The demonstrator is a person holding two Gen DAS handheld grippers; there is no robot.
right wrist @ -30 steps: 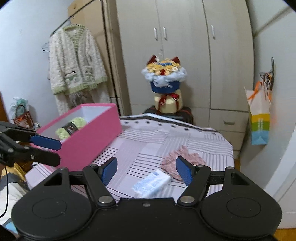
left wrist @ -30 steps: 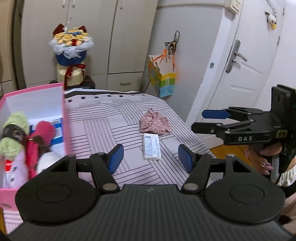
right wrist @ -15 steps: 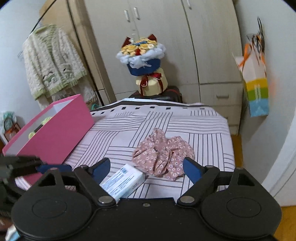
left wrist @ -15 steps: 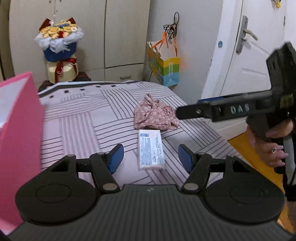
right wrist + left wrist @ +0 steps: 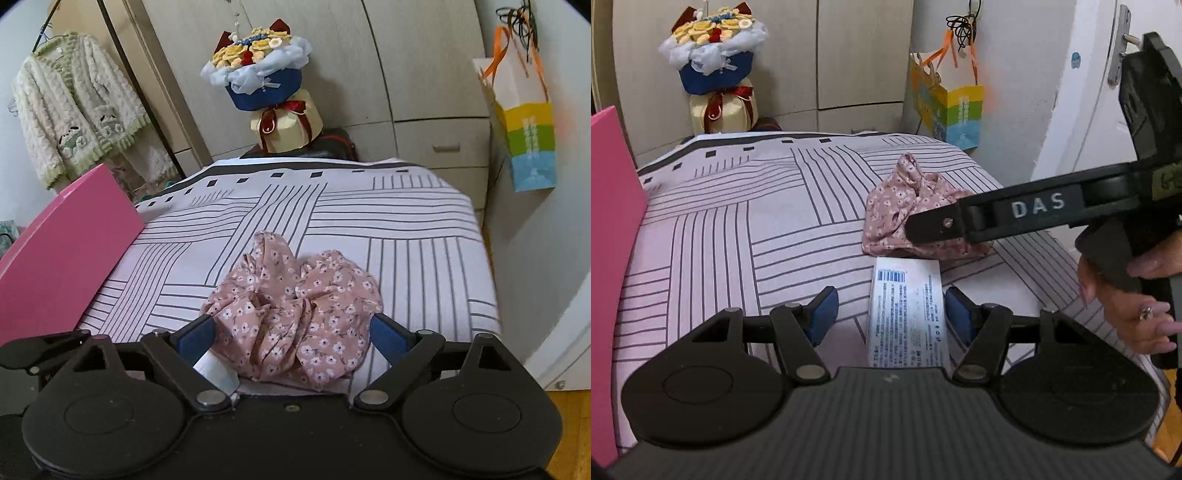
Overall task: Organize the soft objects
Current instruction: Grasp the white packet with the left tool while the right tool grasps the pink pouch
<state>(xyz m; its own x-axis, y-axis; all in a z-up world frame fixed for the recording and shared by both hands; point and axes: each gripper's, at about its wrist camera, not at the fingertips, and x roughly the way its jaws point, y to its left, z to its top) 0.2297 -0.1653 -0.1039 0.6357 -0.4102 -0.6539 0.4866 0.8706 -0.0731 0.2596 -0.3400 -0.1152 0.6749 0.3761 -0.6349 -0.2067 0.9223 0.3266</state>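
A white printed packet (image 5: 907, 314) lies on the striped bed sheet (image 5: 738, 236). My left gripper (image 5: 890, 312) straddles it with its jaws closing; the right pad is at the packet's edge and a gap remains on the left. Just beyond lies a pink floral scrunchie (image 5: 295, 295), also visible in the left wrist view (image 5: 897, 214). My right gripper (image 5: 291, 334) is low over it, jaws opening wide, the blue pads on either side without pressing. One right finger (image 5: 934, 225) crosses the scrunchie in the left wrist view. The packet's end (image 5: 218, 369) shows under the right gripper's left pad.
A pink box (image 5: 66, 251) stands on the bed's left side. Past the bed's far end are a wardrobe (image 5: 424, 92), a flower bouquet (image 5: 266, 81) and a colourful paper bag (image 5: 528, 136). A cardigan (image 5: 74, 114) hangs at far left. A person's hand (image 5: 1126, 306) holds the right gripper.
Both grippers came forward and down onto the bed. The packet now sits between the left pads, the scrunchie between the right pads, and the right jaws have widened.
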